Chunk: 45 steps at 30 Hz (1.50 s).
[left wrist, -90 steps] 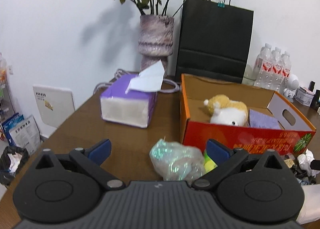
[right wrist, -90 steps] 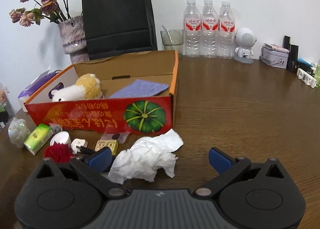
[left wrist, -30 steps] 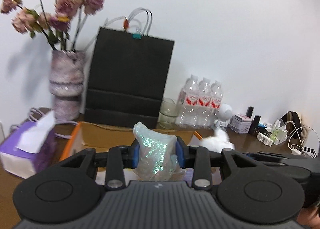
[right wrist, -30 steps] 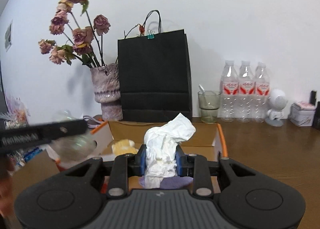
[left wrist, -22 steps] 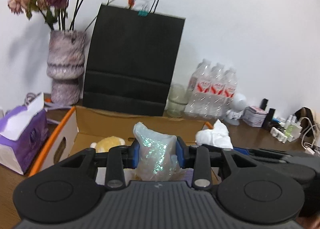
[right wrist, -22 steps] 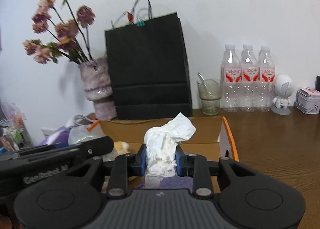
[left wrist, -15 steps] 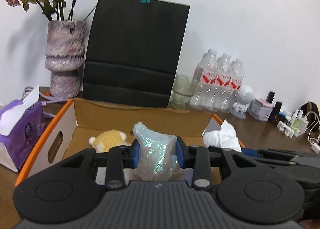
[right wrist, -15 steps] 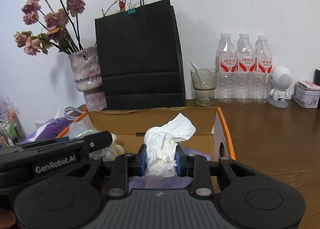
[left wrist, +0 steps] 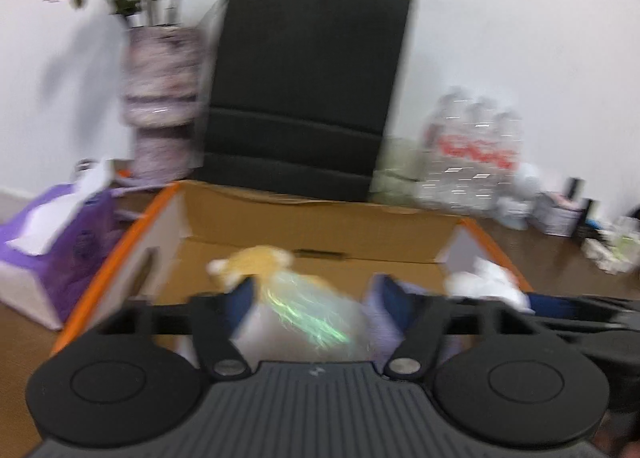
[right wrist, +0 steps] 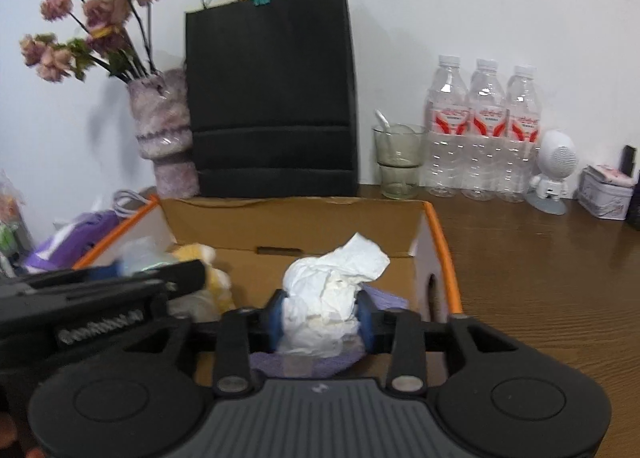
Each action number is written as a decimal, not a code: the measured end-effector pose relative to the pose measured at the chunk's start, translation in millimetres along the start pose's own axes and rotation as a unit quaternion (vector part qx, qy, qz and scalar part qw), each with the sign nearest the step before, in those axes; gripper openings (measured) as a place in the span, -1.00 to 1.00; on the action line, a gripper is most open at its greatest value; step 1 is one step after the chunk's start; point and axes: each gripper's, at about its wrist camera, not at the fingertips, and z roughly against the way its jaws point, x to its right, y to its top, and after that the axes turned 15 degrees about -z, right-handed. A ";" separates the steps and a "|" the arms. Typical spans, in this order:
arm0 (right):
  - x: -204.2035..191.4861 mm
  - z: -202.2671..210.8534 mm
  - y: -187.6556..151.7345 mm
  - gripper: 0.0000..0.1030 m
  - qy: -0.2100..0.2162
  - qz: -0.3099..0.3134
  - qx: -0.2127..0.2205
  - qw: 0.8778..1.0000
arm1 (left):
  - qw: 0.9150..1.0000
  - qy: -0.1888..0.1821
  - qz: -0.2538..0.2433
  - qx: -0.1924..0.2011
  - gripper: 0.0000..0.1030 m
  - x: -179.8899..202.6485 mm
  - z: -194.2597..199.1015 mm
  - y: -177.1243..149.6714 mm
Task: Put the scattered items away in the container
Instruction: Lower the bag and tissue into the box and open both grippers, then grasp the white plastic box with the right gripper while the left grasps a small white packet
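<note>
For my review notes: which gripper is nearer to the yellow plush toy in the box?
Left. The left gripper, opening around a shiny bag, sits just in front of the yellow plush toy; the right gripper, with crumpled tissue, is further along the box.

cardboard box: one
water bottles: three, in a row
black paper bag: one
vase: one
glass cup: one
plush toy: one
crumpled tissue: one
tissue pack: one
small tin: one
</note>
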 end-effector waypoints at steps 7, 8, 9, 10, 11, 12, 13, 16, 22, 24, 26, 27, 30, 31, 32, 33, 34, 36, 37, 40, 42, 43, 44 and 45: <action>26.2 3.6 14.9 1.00 0.021 -0.061 -0.018 0.998 | 0.999 0.016 0.028 0.016 1.00 -22.5 14.4 7.7; 25.5 3.8 15.0 1.00 0.023 -0.061 -0.018 0.998 | 0.999 0.018 0.025 0.017 1.00 -22.2 15.3 8.3; 23.8 3.5 14.4 1.00 0.022 -0.056 -0.017 0.998 | 0.999 0.019 0.023 0.017 1.00 -21.7 15.8 8.6; 22.0 2.9 13.9 1.00 0.019 -0.049 -0.017 0.998 | 0.999 0.018 0.021 0.016 1.00 -21.0 15.8 8.8; 20.5 2.5 13.3 1.00 0.017 -0.044 -0.017 0.999 | 1.000 0.017 0.019 0.014 1.00 -19.9 15.6 8.9; 19.1 1.7 12.5 1.00 0.016 -0.040 -0.018 0.999 | 1.000 0.017 0.017 0.012 1.00 -18.2 15.0 8.8; 17.9 1.6 11.8 1.00 0.016 -0.037 -0.020 0.999 | 1.000 0.017 0.016 0.011 1.00 -16.2 13.8 8.6; 14.6 3.4 10.5 1.00 0.018 -0.031 -0.021 0.999 | 1.000 0.016 0.012 0.010 1.00 -14.4 13.1 7.9; 15.1 6.3 10.9 1.00 0.015 -0.035 -0.019 0.999 | 1.000 0.015 0.011 0.012 1.00 -14.2 13.8 8.0; 15.4 6.2 11.1 1.00 0.014 -0.036 -0.019 0.999 | 1.000 0.015 0.011 0.012 1.00 -13.8 13.8 8.1; 15.4 6.1 11.3 1.00 0.014 -0.036 -0.019 0.999 | 1.000 0.014 0.011 0.013 1.00 -13.7 14.1 8.3; 15.5 6.3 11.4 1.00 0.014 -0.036 -0.019 0.999 | 1.000 0.014 0.011 0.013 1.00 -13.9 14.7 8.4; 17.3 9.0 12.8 1.00 0.015 -0.038 -0.016 0.999 | 1.000 0.011 0.015 0.016 1.00 -15.7 21.9 8.9; 18.1 12.1 13.8 1.00 0.016 -0.040 -0.013 0.999 | 1.000 0.009 0.017 0.019 1.00 -17.2 27.2 8.2; 19.1 15.7 14.6 1.00 0.017 -0.042 -0.010 0.999 | 1.000 0.005 0.018 0.023 1.00 -19.2 33.6 7.0; 20.5 20.8 15.0 1.00 0.020 -0.045 -0.005 0.999 | 0.999 0.002 0.015 0.028 1.00 -21.5 40.7 5.5; 21.9 26.4 14.9 1.00 0.022 -0.048 -0.001 0.999 | 0.999 0.001 0.011 0.031 1.00 -23.6 47.6 3.9; 24.5 37.8 13.7 1.00 0.027 -0.053 0.007 0.998 | 0.999 0.007 0.000 0.037 1.00 -28.5 61.1 0.3; 25.4 43.3 12.4 1.00 0.028 -0.052 0.010 0.998 | 0.999 0.011 -0.004 0.039 1.00 -31.5 68.0 -2.0; 27.3 59.9 4.9 1.00 0.024 -0.046 0.017 0.998 | 0.999 0.018 -0.009 0.042 1.00 -41.5 87.7 -11.3; 28.5 70.9 -2.9 1.00 0.024 -0.038 0.015 0.999 | 0.999 0.021 -0.012 0.038 1.00 -47.7 98.0 -19.0; 29.2 75.5 -6.8 1.00 0.023 -0.035 0.014 0.999 | 0.999 0.024 -0.014 0.034 1.00 -50.3 102.1 -23.3; 29.6 80.0 -11.5 1.00 0.022 -0.031 0.011 0.999 | 0.999 0.026 -0.015 0.030 1.00 -52.7 105.6 -27.5; 29.8 84.9 -17.0 1.00 0.021 -0.027 0.009 0.999 | 0.999 0.027 -0.017 0.026 1.00 -55.3 108.9 -31.7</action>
